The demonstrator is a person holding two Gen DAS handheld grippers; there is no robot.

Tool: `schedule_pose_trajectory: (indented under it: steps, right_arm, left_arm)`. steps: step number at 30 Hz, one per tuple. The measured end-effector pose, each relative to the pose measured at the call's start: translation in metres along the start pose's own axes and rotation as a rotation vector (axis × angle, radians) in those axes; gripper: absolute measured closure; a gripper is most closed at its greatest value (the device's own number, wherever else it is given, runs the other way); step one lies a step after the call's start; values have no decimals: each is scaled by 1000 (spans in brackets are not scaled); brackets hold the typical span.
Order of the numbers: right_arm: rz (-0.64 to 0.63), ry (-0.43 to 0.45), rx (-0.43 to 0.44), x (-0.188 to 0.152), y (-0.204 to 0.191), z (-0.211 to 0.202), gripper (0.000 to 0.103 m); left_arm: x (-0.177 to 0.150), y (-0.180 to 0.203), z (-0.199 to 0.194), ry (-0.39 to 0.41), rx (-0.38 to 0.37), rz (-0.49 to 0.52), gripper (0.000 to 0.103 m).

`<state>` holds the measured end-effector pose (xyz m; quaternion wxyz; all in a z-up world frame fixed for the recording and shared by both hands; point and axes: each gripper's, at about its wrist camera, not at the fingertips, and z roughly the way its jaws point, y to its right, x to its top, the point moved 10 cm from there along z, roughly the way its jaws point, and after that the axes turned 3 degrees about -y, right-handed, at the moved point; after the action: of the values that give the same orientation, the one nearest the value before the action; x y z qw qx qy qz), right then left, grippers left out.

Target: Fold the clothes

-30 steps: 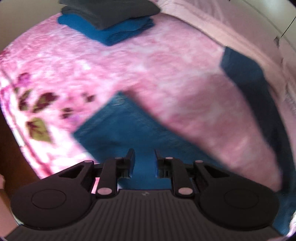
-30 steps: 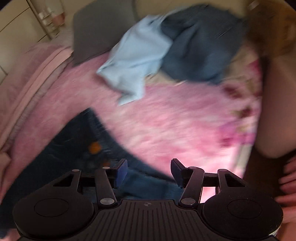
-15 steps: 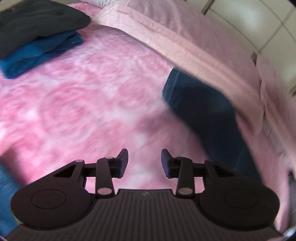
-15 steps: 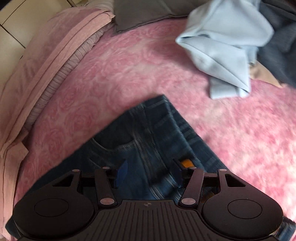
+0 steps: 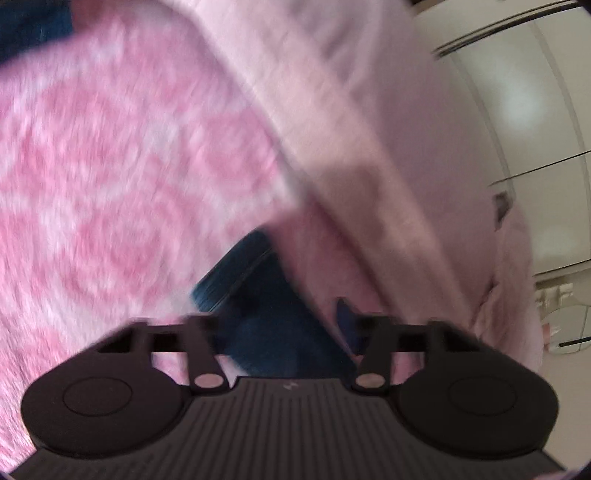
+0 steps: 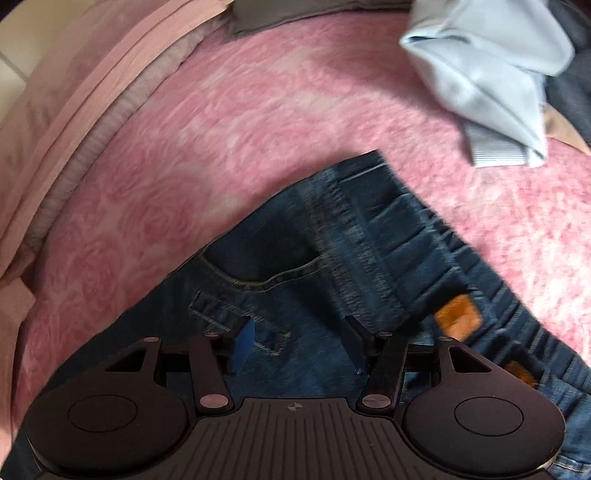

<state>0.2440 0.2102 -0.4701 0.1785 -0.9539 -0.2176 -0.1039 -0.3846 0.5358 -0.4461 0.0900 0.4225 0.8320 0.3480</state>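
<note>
Dark blue jeans lie flat on the pink rose-patterned blanket, with the waistband and an orange patch to the right. My right gripper hovers open just above the pocket area, nothing between its fingers. In the blurred left wrist view, a jeans leg end lies beside the pale pink sheet. My left gripper stands over it. Its jaws are wide apart and closing, with the denim between them and the pads clear of the cloth.
A crumpled light blue garment and a dark one lie at the far right, a grey pillow at the back. Folded dark clothes show at the left view's top corner. White cabinet doors stand beyond the bed.
The left gripper swept right across the blanket, from the jeans' near part to the leg end by the pale sheet, and its jaws spread wider. The right gripper dropped closer to the waist, still open.
</note>
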Motion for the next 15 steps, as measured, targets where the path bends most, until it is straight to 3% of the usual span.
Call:
schedule_pose_trajectory:
  steps: [4, 9, 11, 15]
  right_arm:
    - [-42, 5, -15, 1, -5, 4, 47]
    - [-26, 6, -20, 6, -1, 5, 47]
    - [-16, 5, -13, 7, -2, 7, 47]
    - [-28, 2, 16, 1, -12, 8, 47]
  left_arm:
    - [-14, 0, -53, 70, 6, 96, 103]
    - [4, 73, -154, 220, -34, 248, 103]
    - [25, 104, -152, 251, 4, 302, 100]
    - [59, 129, -92, 319, 195, 466, 76]
